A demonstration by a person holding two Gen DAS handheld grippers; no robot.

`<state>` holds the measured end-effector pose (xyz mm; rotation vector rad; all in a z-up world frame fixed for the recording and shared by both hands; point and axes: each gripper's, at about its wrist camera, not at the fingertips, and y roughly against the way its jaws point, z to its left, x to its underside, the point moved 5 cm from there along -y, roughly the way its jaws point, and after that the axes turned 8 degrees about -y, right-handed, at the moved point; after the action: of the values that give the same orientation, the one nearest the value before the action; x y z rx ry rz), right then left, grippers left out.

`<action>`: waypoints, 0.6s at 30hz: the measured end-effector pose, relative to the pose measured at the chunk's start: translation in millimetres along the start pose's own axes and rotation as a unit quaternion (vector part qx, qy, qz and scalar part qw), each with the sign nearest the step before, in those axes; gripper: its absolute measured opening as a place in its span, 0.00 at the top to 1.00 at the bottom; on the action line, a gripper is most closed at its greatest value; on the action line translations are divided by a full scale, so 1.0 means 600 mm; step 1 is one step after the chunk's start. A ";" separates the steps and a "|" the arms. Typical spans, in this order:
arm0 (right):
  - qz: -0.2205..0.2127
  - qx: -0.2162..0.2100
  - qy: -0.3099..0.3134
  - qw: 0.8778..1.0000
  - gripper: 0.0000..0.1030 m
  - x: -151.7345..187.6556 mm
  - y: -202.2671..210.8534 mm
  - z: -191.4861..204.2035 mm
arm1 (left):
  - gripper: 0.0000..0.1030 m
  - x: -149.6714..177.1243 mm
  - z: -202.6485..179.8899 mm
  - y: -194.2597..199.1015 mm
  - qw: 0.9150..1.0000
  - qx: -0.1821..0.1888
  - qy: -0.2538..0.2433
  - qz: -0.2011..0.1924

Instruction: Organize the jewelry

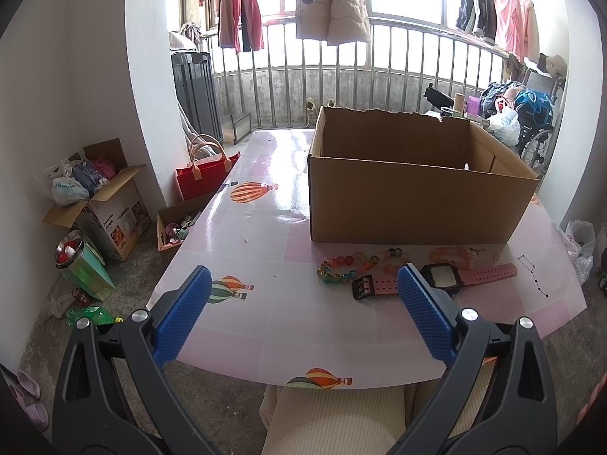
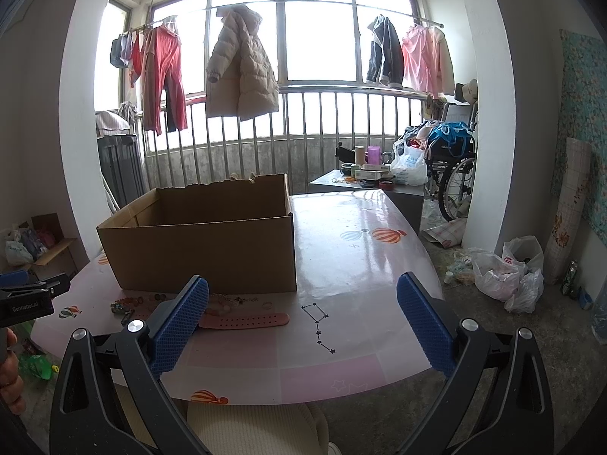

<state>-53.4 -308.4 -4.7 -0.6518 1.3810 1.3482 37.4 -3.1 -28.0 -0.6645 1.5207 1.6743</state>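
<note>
Bright barred window, hung clothes, wheelchair, concrete floor.

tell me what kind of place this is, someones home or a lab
Most likely a lived-in home, a room opening onto an enclosed balcony. Clothes such as a beige puffer coat hang drying by the window, a wheelchair piled with belongings stands in the corner, and a balloon-print table holds a cardboard box.

Cardboard box blocks behind, bare table left, seemingly
</note>
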 end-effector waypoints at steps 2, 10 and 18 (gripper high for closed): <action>0.000 0.000 0.000 1.000 0.06 0.000 0.000 0.000 | 0.08 0.000 0.000 0.000 1.000 0.000 0.000 0.000; -0.004 0.002 -0.001 1.000 0.06 -0.004 0.004 -0.004 | 0.08 0.001 -0.008 -0.002 1.000 0.003 -0.002 -0.002; -0.010 0.005 -0.003 1.000 0.06 -0.003 0.006 -0.011 | 0.08 -0.006 -0.020 0.005 1.000 0.013 -0.008 -0.006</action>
<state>-58.0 -314.2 -2.7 -0.6522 1.3714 1.3269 35.8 -15.7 -25.4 -0.6447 1.5223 1.6448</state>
